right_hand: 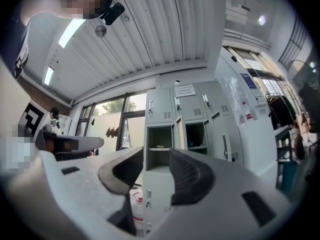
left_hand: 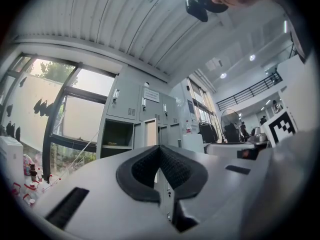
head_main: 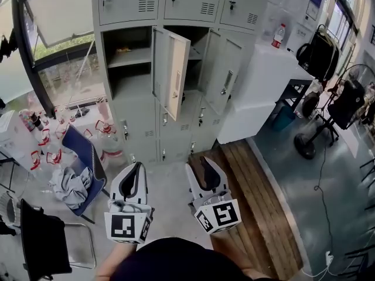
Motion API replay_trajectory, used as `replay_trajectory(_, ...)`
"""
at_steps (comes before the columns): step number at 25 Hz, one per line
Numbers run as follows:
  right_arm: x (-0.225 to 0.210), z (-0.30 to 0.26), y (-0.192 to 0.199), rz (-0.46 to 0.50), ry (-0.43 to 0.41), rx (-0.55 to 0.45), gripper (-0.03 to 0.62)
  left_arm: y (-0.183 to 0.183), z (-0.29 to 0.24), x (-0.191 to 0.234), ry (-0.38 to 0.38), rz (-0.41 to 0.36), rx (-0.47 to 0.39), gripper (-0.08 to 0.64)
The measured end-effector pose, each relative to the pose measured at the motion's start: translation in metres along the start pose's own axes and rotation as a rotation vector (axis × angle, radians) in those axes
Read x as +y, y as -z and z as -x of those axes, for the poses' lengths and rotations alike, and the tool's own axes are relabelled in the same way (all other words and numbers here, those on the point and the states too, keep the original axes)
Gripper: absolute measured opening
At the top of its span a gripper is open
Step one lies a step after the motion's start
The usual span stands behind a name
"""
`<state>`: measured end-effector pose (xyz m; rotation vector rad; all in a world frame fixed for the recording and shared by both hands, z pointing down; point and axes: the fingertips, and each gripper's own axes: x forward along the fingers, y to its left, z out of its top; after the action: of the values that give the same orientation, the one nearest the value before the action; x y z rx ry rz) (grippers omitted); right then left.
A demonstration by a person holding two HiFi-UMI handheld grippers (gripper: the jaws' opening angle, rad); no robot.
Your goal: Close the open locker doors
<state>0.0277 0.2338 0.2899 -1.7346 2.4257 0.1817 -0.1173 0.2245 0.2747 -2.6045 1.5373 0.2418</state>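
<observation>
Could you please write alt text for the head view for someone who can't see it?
A bank of grey lockers has two middle-row doors standing open. In the foreground, short of them, the left gripper is shut and the right gripper open.

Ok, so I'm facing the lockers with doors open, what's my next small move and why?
Probably step closer and lift the right gripper toward the open middle door. Its jaws stand apart and empty, it is well short of the lockers, and that door swings out furthest; a second door stands ajar to its right.
</observation>
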Motion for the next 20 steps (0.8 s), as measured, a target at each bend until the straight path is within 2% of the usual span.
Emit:
replay_trajectory(11, -0.018, -0.034, 0.018, -0.024, -0.044, 0.024, 0.147, 0.018, -0.030, 0.006, -0.031, 0.004, 0.030, 0.002)
replay_trajectory(20, -0.052, -0.099, 0.025, -0.002, -0.064, -0.003, 0.147, 0.032, -0.106, 0.025, -0.007, 0.000, 0.017, 0.002)
